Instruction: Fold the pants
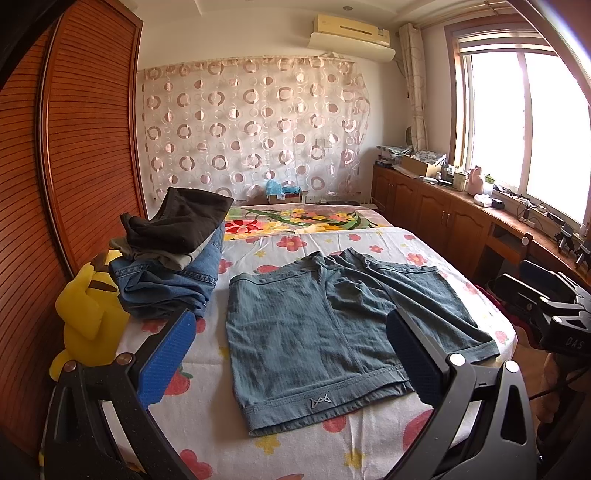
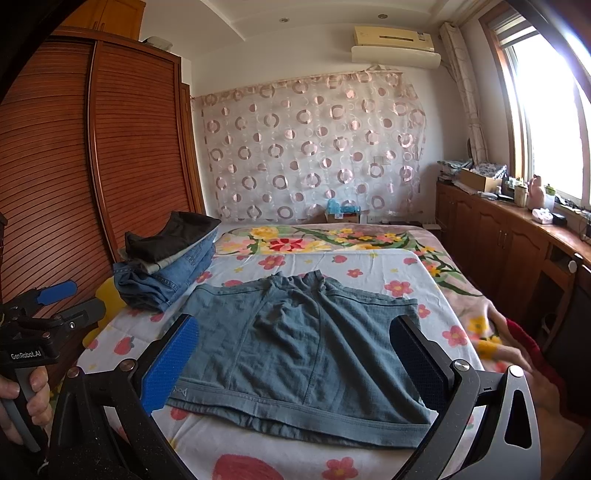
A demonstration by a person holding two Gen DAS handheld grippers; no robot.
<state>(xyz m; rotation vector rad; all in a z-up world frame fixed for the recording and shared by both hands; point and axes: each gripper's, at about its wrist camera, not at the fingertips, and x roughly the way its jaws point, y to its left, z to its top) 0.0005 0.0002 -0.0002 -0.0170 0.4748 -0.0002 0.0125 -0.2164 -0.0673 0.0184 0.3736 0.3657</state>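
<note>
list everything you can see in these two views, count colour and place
shorts: 1, grey-blue, spread flat on the bed, waistband nearest the cameras
folded clothes pile: 1 stack, black on top, grey between, blue denim below, left side of bed
soft toy: 1, yellow, left bed edge beside the pile
bed sheet: 1, white with red and yellow flowers
wardrobe: 1, red-brown slatted, left
curtain: 1, pale with pink circles, back wall
air conditioner: 1, cream, high on wall
cabinets: 1 row, brown, under the window, cluttered top
left gripper: blue pads, open above shorts
right gripper: blue pads, open above shorts
</note>
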